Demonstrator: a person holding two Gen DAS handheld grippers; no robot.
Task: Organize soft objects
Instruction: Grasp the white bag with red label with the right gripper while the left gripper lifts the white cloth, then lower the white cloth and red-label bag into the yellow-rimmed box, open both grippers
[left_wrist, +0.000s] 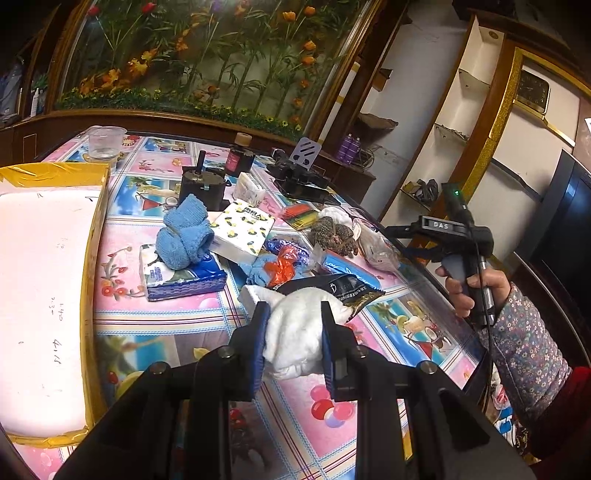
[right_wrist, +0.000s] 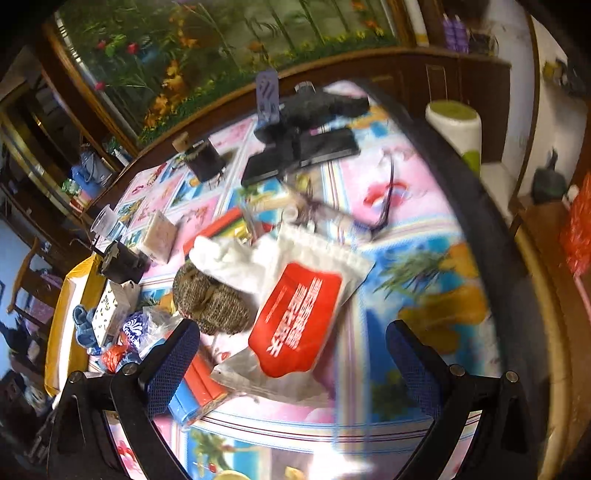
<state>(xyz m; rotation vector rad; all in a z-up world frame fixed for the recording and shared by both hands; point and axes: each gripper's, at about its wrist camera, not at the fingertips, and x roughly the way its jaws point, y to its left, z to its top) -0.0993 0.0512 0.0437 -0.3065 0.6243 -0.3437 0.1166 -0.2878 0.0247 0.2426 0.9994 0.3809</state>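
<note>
The left gripper (left_wrist: 295, 314) clamps a white rolled cloth (left_wrist: 299, 332) between its blue pads, holding it just above the patterned tablecloth (left_wrist: 166, 325). Beyond it lie a blue rolled towel (left_wrist: 184, 236) atop a tissue pack (left_wrist: 184, 277), with a yellow-edged white box (left_wrist: 48, 295) at the left. The right gripper (right_wrist: 291, 347), jaws spread wide and empty, hangs over a red-and-white pouch (right_wrist: 299, 314) beside a speckled knit bundle (right_wrist: 210, 299).
</note>
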